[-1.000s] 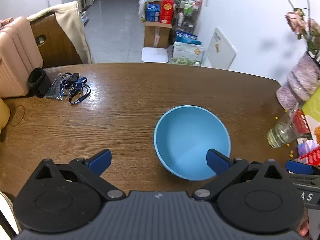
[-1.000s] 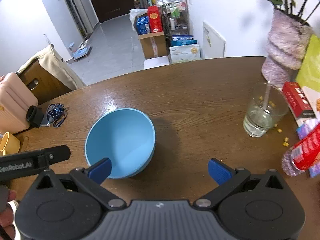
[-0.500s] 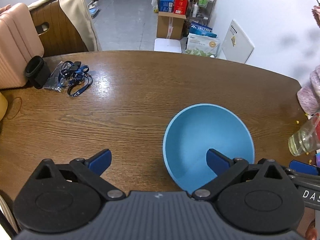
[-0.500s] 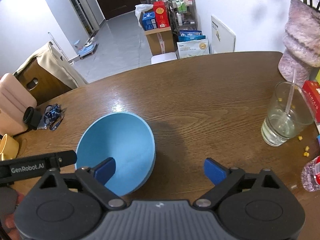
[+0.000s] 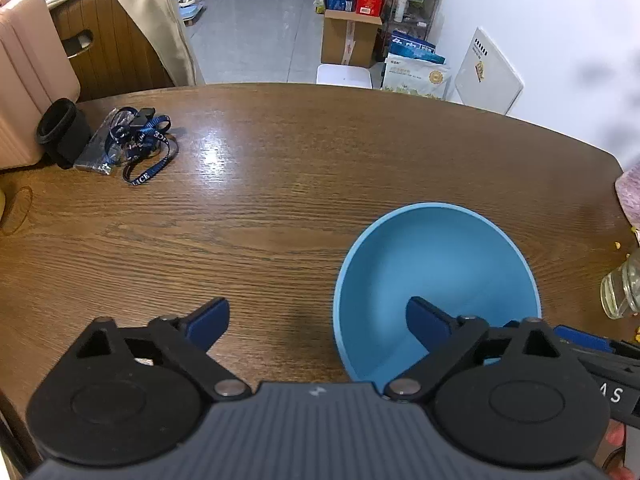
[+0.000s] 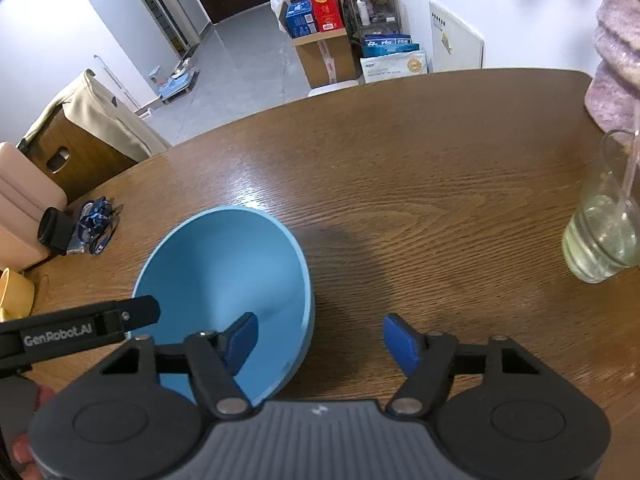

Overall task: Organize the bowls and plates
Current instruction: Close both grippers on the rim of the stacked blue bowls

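Observation:
A light blue bowl (image 5: 436,276) (image 6: 224,276) stands empty on the brown wooden table (image 5: 280,208). My left gripper (image 5: 318,322) straddles the bowl's left rim, with one pad inside the bowl and the other over the table. Its jaws are closing, still wide apart and clear of the rim. My right gripper (image 6: 320,342) straddles the opposite rim, its left pad inside the bowl and its right pad outside. Those jaws are closing too, with a gap left on both sides of the wall. The left gripper's side bar (image 6: 80,328) shows in the right wrist view.
A glass of water with a straw (image 6: 600,236) stands to the right, near a pinkish vase (image 6: 616,60). A blue lanyard (image 5: 136,144) and a black band (image 5: 60,128) lie at the far left by a pink suitcase (image 5: 24,72). A yellow cup (image 6: 14,294) sits at the left edge.
Both grippers have sunk towards the bowl, which now looks larger. Each has one finger deeper inside the bowl. The right jaws have narrowed clearly, the left jaws slightly.

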The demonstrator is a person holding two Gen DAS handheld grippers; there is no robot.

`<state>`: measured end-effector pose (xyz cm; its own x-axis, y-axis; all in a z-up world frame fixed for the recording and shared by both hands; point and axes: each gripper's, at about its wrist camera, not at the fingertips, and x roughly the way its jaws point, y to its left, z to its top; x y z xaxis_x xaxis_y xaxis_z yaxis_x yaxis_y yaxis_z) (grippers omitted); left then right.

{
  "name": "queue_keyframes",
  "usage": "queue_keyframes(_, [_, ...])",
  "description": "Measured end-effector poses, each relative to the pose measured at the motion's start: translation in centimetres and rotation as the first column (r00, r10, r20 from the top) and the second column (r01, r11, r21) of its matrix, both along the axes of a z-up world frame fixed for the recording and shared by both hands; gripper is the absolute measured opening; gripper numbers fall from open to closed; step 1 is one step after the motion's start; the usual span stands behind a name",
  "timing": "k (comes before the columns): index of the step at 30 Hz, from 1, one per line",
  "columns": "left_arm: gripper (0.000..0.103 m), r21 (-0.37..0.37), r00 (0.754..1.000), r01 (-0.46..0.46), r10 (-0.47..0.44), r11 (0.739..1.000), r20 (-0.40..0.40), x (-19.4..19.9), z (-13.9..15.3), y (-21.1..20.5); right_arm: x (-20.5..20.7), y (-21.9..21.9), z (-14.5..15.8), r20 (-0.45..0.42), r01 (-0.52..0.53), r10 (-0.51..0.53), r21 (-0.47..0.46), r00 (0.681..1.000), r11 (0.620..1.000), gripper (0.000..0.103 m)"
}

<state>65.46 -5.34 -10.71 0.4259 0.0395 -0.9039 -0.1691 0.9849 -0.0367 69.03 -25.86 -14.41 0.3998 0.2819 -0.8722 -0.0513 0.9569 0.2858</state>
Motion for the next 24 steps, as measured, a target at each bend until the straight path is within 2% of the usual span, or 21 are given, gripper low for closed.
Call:
queue_keyframes(2, [0.086, 0.001, 1.000, -0.003, 0.003, 1.000, -0.006, 0.2, -0.3, 0.0, 0.2, 0.1, -0.3, -0.003, 0.001, -0.001, -0.001, 1.000, 1.000, 0.059])
queue_keyframes(5, [0.068, -0.015, 1.000, 0.000, 0.000, 1.000, -0.013, 0.4, -0.7, 0.0, 0.3, 0.3, -0.7, -0.008, 0.000, 0.000, 0.003, 1.000, 1.000, 0.050])
queue_keyframes(13, [0.043, -0.043, 1.000, 0.008, -0.009, 0.999, -0.022, 0.8, -1.5, 0.1, 0.6, 0.4, -1.3, -0.019, 0.012, -0.012, 0.033, 1.000, 0.999, 0.025])
queue_keyframes(15, [0.032, -0.052, 1.000, 0.010, -0.012, 0.999, -0.027, 0.9, -1.6, 0.1, 0.6, 0.4, -1.4, -0.020, 0.011, -0.010, 0.053, 1.000, 0.999, 0.016])
queue_keyframes(16, [0.030, -0.055, 1.000, 0.011, -0.012, 0.998, -0.028, 0.9, -1.7, 0.0, 0.6, 0.4, -1.4, -0.019, 0.009, -0.008, 0.062, 1.000, 0.998, 0.015])
queue_keyframes(18, [0.020, -0.066, 0.999, 0.015, -0.017, 0.998, -0.029, 1.0, -1.9, 0.1, 0.6, 0.5, -1.4, -0.014, 0.001, 0.000, 0.073, 1.000, 0.997, 0.013])
queue_keyframes(24, [0.010, -0.079, 0.999, 0.025, -0.027, 0.997, -0.025, 1.1, -2.0, 0.0, 0.6, 0.7, -1.3, -0.008, 0.003, -0.002, 0.057, 1.000, 0.998, 0.011])
